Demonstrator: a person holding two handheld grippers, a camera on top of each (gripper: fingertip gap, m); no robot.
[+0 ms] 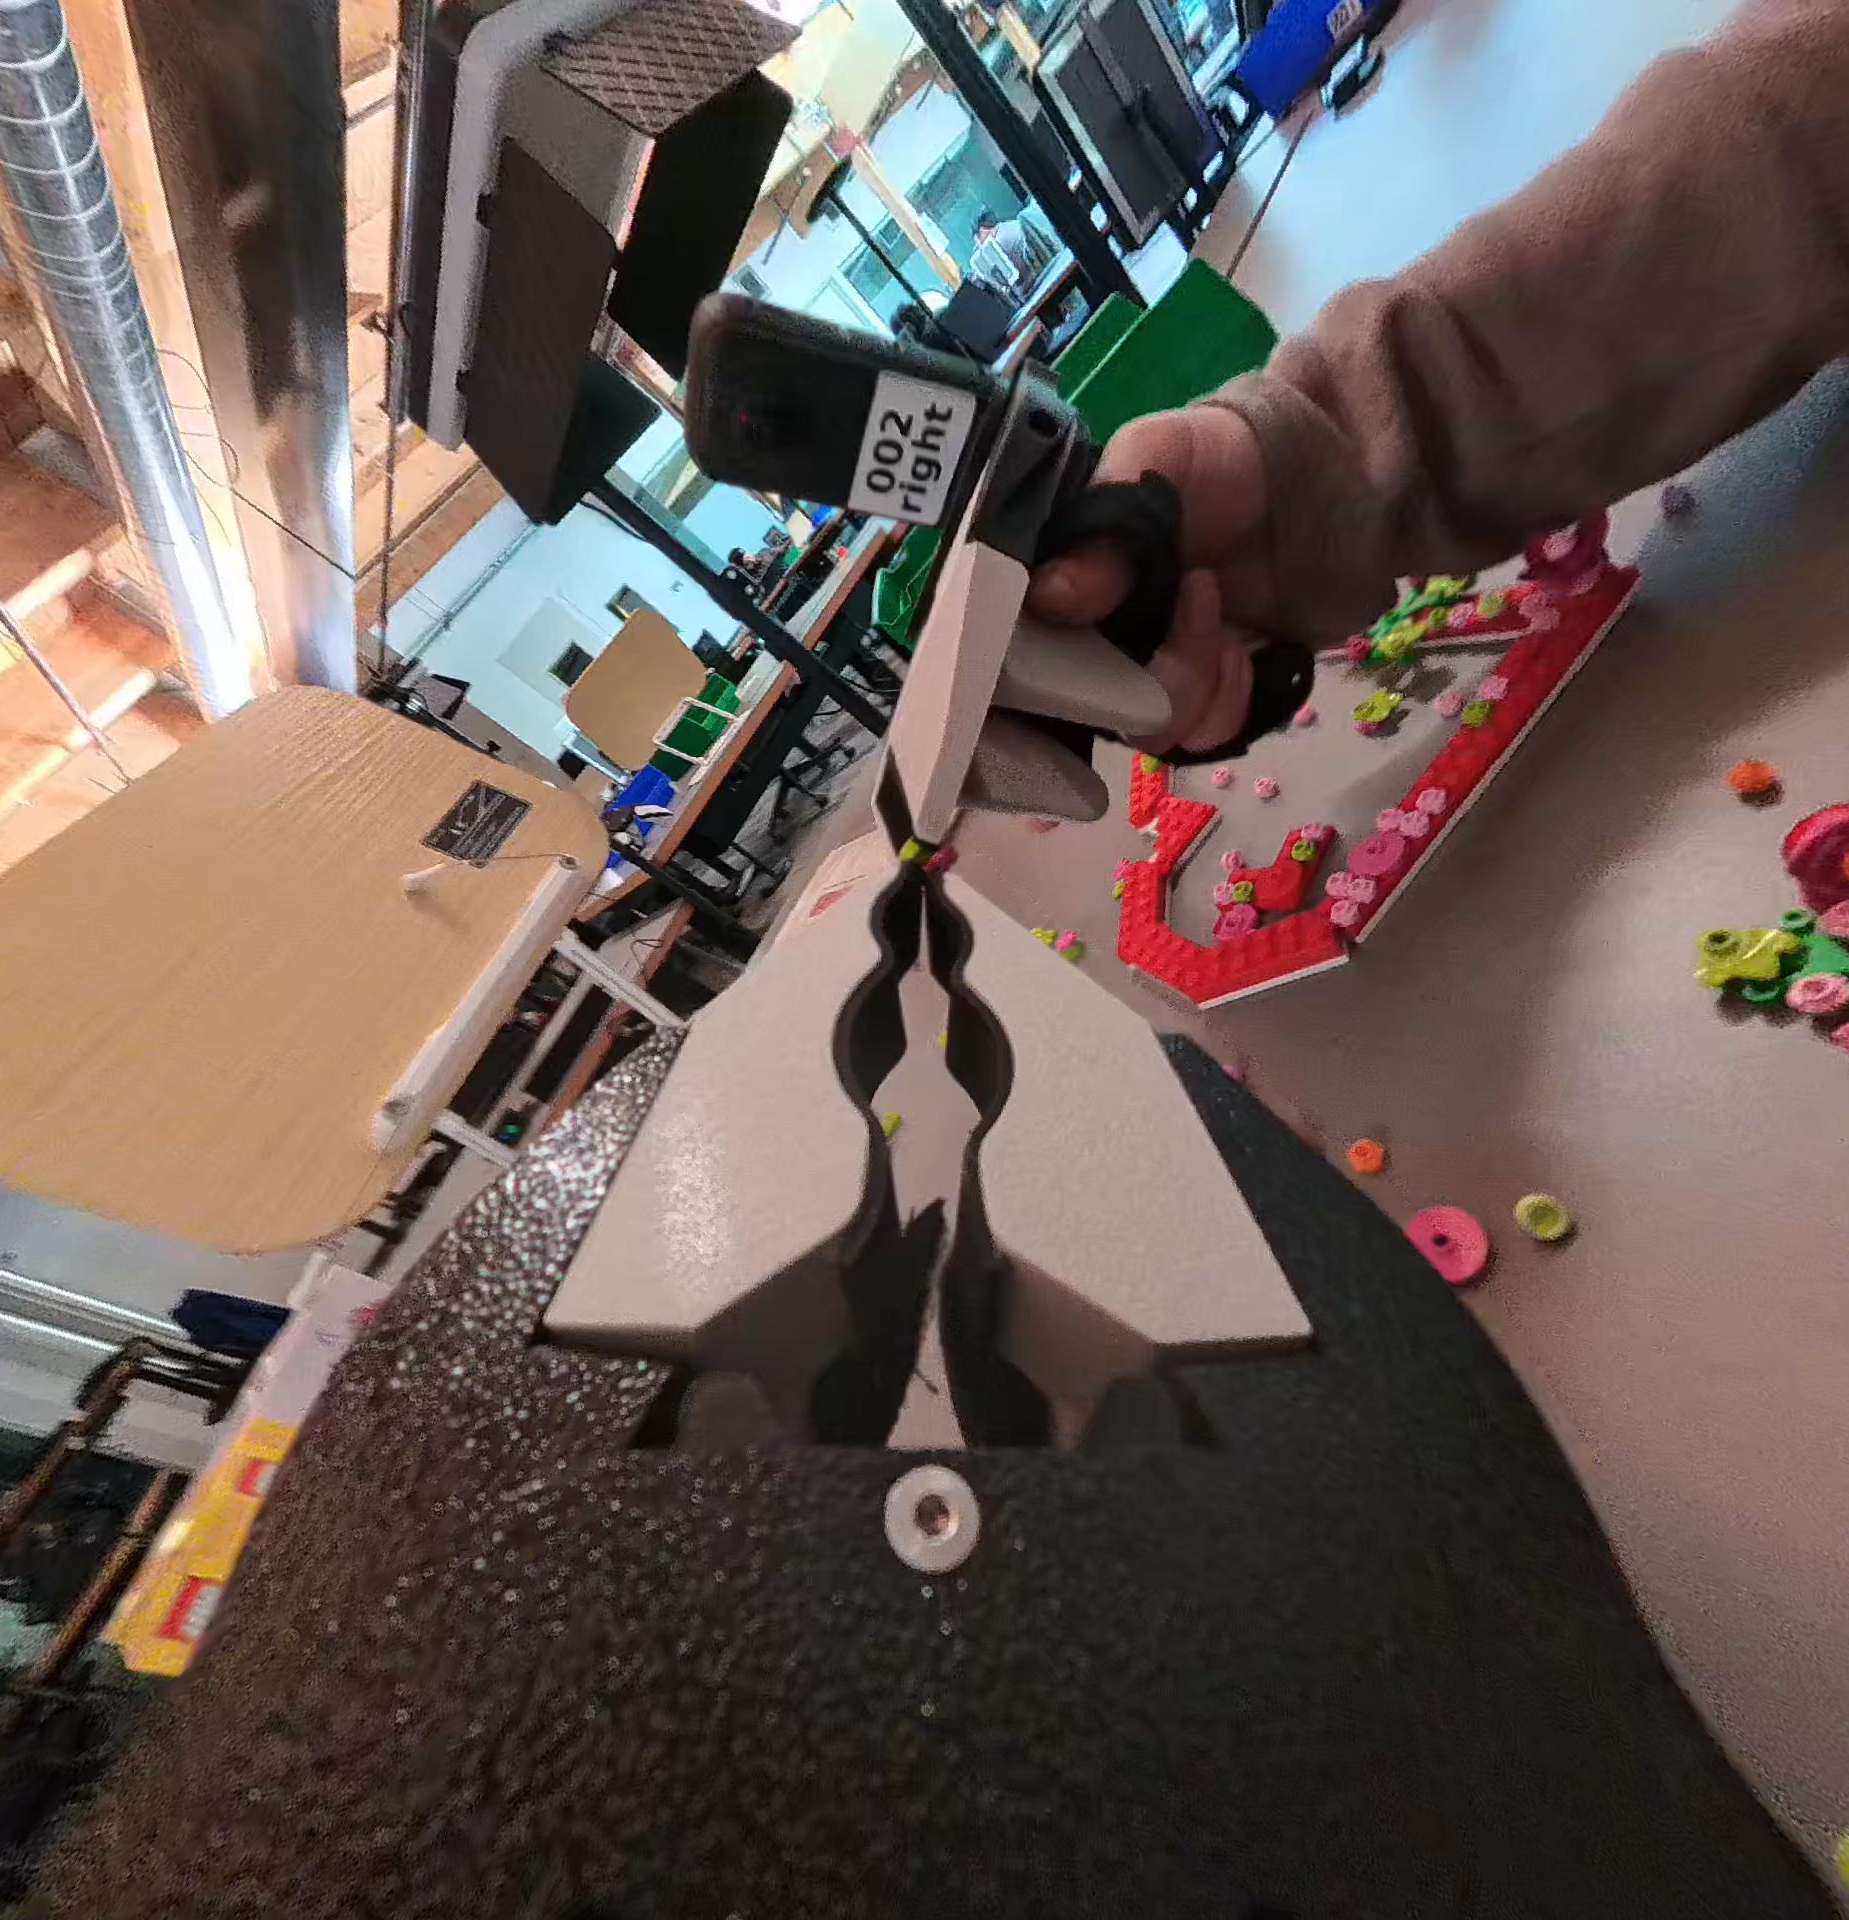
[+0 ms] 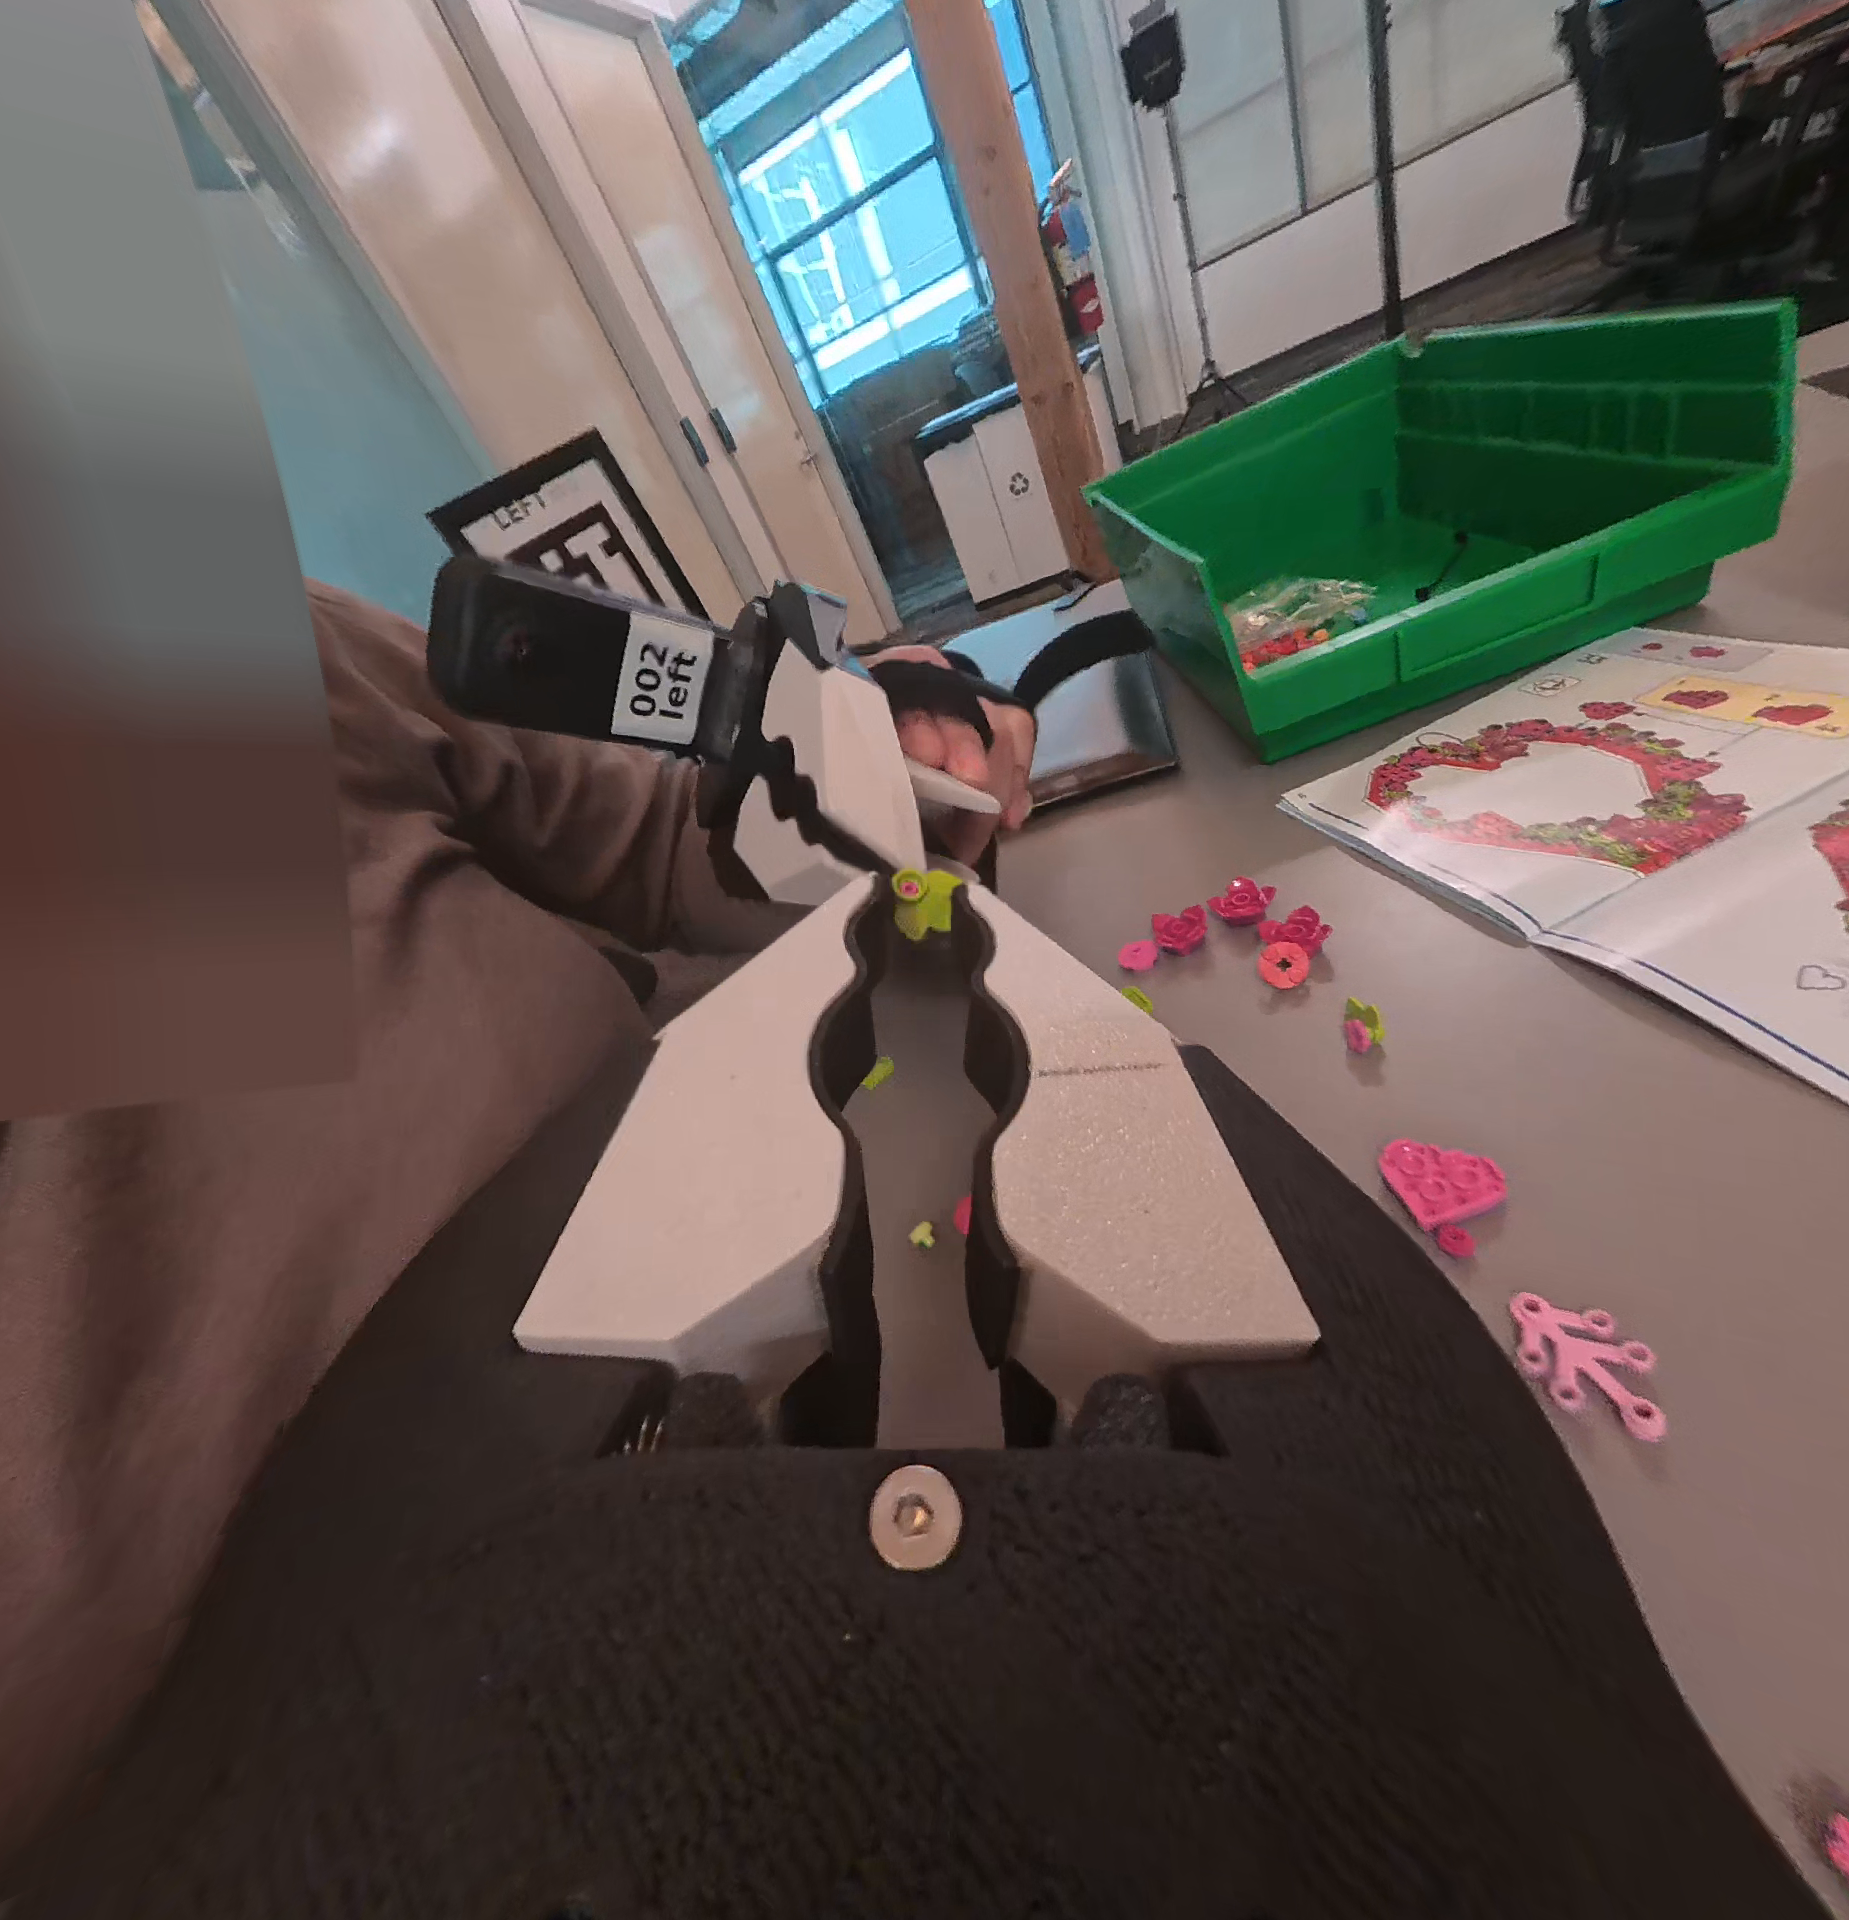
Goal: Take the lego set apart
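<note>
A tiny lime leaf piece with a pink stud is being held up off the tabletop, both grippers pinching it tip to tip: the right gripper nearly closed on the lime part, the left gripper closed on its other end. The step in hand looks like separating stud from leaf; next calls for a gentle opposing twist. The red heart frame is lying farther off, among loose flowers.

White angular gripper fingers lined with wavy black pads; speckled black housing, silver screw; brown sleeve worn.
</note>
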